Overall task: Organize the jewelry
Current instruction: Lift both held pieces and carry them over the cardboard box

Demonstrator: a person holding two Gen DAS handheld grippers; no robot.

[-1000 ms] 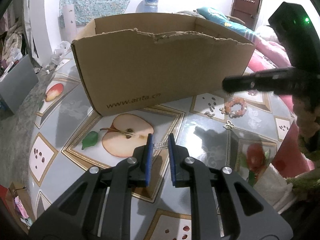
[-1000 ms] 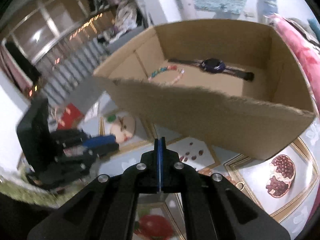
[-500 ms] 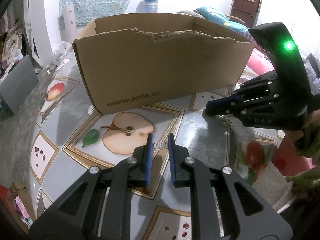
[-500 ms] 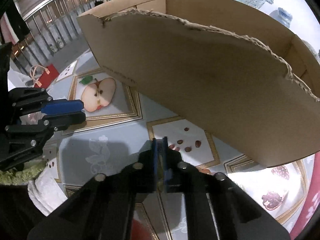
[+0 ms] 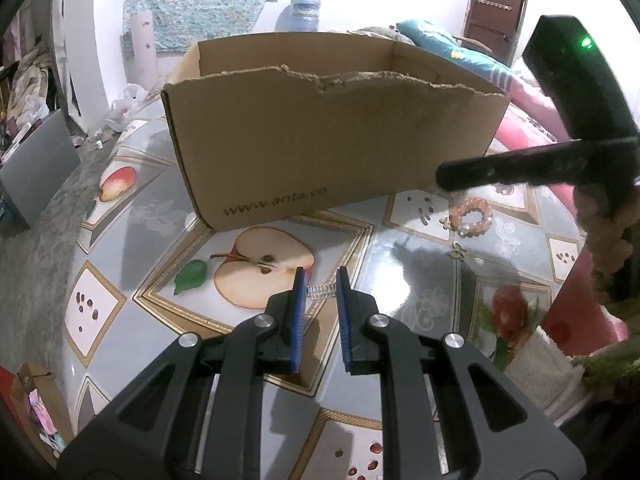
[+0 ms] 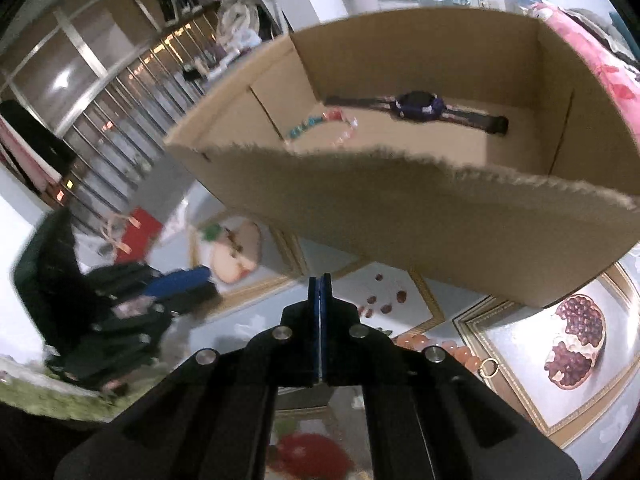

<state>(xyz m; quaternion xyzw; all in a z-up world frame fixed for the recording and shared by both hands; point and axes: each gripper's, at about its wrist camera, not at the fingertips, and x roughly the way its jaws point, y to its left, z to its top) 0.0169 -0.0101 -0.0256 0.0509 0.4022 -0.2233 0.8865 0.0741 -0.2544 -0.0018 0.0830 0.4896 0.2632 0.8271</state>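
Two tongs up: left tongs [image 5: 321,280] pinching a small clear clasp piece [image 5: 322,291] between the pads, right tongs [image 6: 319,280] pressed together, nothing in them. Past both sits the cardboard box [image 5: 332,148] on the fruit-print table [image 5: 420,280]; watch [image 6: 418,106] and colourful bead bracelet [image 6: 324,126] lie inside. Orange bead bracelet [image 5: 471,217] on the table, right of left tongs. Beyond: bed with pink bedding [image 5: 528,120], brown door [image 5: 496,8].

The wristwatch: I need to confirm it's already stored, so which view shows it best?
The right wrist view: it looks over the torn rim into the cardboard box, where the wristwatch lies flat. The left wrist view shows only the box's outside wall.
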